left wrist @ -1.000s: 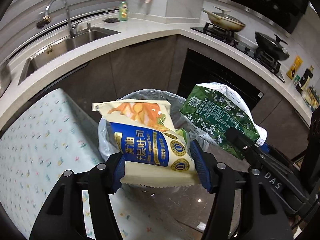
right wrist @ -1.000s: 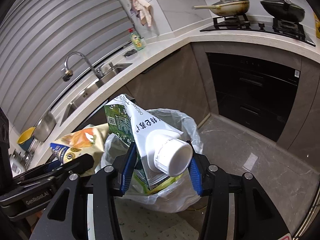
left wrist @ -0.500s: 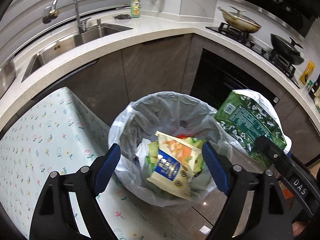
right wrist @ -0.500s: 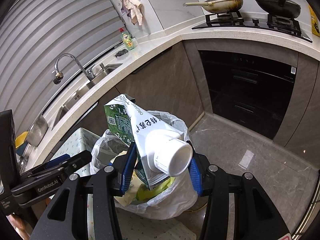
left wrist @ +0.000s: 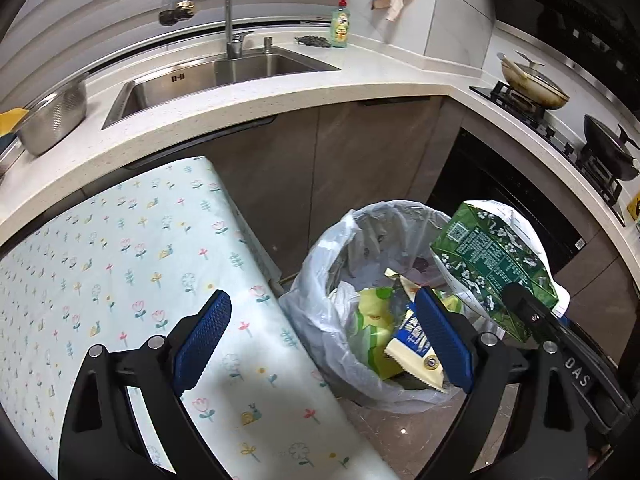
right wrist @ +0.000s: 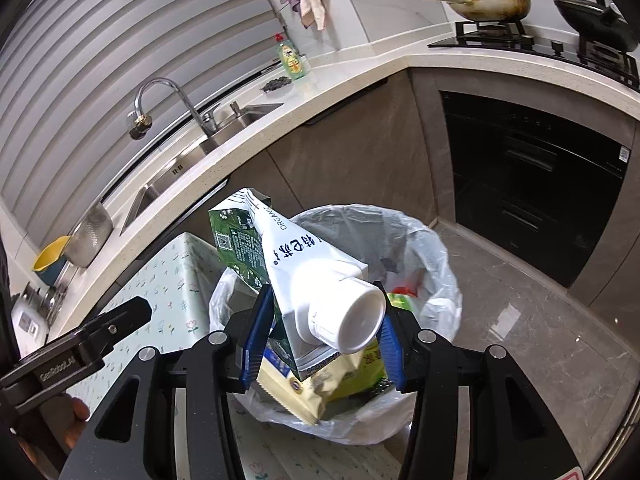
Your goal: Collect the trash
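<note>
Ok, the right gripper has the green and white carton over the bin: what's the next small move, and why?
Probably open the right gripper and drop the green and white carton with the white screw cap. It already hangs above the mouth of the bag-lined trash bin, where the yellow and blue bread wrapper lies; the left gripper is opening, with nothing between its jaws.

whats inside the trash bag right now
In the trash bag: a blue and yellow bread wrapper lying on yellow-green packaging, plus something red farther back. Whatever is beneath them is covered.
</note>
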Tool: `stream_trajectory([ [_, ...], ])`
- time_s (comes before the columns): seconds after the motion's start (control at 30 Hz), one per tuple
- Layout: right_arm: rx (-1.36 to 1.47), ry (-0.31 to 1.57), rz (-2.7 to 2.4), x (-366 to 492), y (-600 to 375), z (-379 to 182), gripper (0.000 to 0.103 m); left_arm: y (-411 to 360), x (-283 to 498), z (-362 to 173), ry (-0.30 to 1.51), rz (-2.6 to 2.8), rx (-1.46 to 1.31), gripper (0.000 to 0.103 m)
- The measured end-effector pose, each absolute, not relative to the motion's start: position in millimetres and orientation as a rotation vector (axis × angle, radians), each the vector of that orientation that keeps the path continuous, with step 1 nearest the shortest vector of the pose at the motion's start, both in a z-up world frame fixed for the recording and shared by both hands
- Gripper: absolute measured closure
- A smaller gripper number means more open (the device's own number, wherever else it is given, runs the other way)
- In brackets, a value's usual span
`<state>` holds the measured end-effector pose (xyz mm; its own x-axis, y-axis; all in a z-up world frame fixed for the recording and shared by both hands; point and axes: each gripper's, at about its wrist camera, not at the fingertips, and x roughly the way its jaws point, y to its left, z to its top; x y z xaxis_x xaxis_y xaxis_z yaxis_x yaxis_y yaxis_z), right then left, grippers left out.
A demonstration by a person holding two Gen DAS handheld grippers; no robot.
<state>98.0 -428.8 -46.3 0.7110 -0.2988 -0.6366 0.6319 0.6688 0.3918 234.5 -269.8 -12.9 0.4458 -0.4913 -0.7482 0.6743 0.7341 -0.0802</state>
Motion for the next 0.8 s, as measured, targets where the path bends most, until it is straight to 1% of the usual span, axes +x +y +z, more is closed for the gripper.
stream_trajectory([
  [0.03, 0.637, 0.562, -0.551, 102, -428, -47, 0.053, -267, 235, -13, 0.836, -0.722, 0.243, 0.014],
  [0.07, 0.626, 0.565, -0.552, 108, -427, -47, 0.046, -265, 236, -12, 0.836, -0.714, 0.242, 0.014],
  [0.13, 0.615, 0.568, -0.553, 114, -424, -46, 0.041, -261, 238, -12, 0.837, -0.703, 0.237, 0.014],
  [0.43, 0.599, 0.572, -0.540, 106, -408, -35, 0.040, -239, 235, -10, 0.838, -0.671, 0.215, 0.013],
  [0.57, 0.590, 0.572, -0.540, 97, -400, -29, 0.036, -232, 227, -6, 0.830, -0.660, 0.214, 0.013],
  [0.7, 0.550, 0.580, -0.536, 91, -388, -19, 0.034, -224, 218, -1, 0.817, -0.648, 0.213, 0.011],
  [0.8, 0.501, 0.585, -0.538, 87, -379, -10, 0.030, -218, 210, 3, 0.810, -0.634, 0.219, 0.009],
])
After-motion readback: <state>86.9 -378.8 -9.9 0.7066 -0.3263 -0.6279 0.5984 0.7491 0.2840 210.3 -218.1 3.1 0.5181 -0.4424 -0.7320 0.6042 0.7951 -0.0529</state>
